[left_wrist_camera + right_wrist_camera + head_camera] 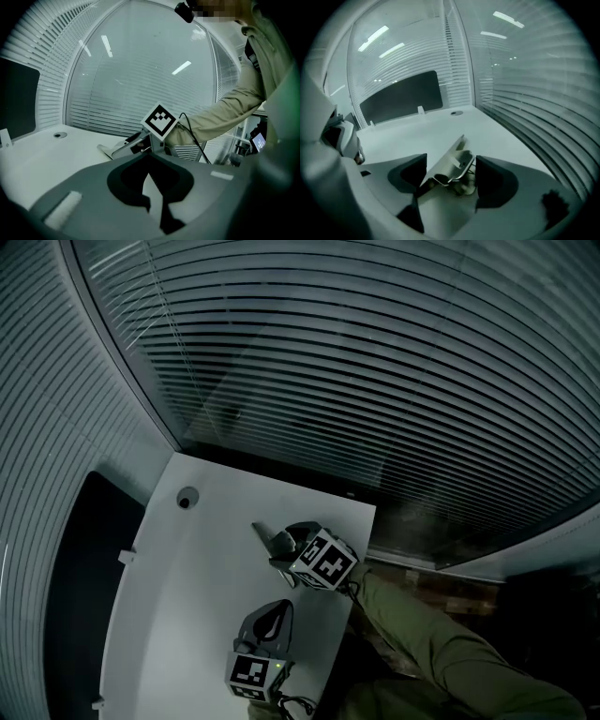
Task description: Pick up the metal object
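So the metal object point(457, 157) is a little folded sheet-metal bracket sort of thing, one long flat tongue with a bent, clip-like end. It's lying on the white table point(187, 606) near the far right edge, right in between the jaws of the right gripper point(451, 165). Those jaws are spread wide with daylight on at least the left side, so it's released and not clamping anything yet. The left gripper point(281, 607) sits on the table nearer the person, jaws closed tip to tip with nothing in them, well out of the action.

My read on handling: thin, stiff and pretty light, so weight isn't the issue — slip is. Bare metal on smooth pads tends to skate or pivot, and the tongue is so flat it could just squirt out sideways. I'd squeeze across the bent, chunkier end, where there's some height off the table and two roughly opposite faces to bite on. Grab the thin tongue and I'd guess it twists or tips as it lifts. Not fragile, though — a firm pinch shouldn't hurt it.
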Tool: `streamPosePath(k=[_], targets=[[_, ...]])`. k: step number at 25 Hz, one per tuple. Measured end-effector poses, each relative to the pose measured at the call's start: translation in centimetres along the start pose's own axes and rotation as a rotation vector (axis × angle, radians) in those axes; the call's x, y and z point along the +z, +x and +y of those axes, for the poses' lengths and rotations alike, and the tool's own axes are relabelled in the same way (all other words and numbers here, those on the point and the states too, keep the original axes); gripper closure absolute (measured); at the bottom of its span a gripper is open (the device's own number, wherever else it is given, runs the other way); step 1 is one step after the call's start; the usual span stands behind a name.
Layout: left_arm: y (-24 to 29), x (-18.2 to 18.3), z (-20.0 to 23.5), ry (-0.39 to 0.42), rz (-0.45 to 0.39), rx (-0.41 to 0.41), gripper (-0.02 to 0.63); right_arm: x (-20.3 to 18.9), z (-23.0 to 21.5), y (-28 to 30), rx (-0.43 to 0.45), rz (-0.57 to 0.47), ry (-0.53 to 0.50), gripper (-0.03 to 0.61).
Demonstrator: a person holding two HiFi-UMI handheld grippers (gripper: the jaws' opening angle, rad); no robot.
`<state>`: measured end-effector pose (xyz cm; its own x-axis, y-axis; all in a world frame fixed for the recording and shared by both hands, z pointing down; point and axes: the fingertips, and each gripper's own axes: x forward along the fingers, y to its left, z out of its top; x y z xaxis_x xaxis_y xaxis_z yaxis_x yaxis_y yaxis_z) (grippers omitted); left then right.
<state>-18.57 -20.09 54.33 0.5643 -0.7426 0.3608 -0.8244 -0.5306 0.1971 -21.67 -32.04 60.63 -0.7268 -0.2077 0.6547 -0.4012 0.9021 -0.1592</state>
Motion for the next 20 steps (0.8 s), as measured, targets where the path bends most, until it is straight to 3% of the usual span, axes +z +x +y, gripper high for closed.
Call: streamPosePath(k=[4, 9, 14, 20], targets=[[-0.8, -0.1, 0.6, -0.006, -0.014, 0.015, 0.607, -0.2, 0.6, 0.9, -0.063, 0.024, -0.054, 0.261], [-1.2, -1.0, 1.0, -0.018, -0.027, 0.018, 0.607, -0.3, 0.7, 0.8, -0.091, 0.006, -0.040, 0.277], [-2.5, -0.7, 0.1, -0.004, -0.042, 0.016, 0.607, 0.3, 1.1, -0.8, -0.150, -0.028, 0.014, 0.352], [-2.8, -0.6, 0.6, -0.009, -0.041, 0.035, 0.607, 0.3, 1.6, -1.5, -0.153, -0.064, 0.032, 0.466]])
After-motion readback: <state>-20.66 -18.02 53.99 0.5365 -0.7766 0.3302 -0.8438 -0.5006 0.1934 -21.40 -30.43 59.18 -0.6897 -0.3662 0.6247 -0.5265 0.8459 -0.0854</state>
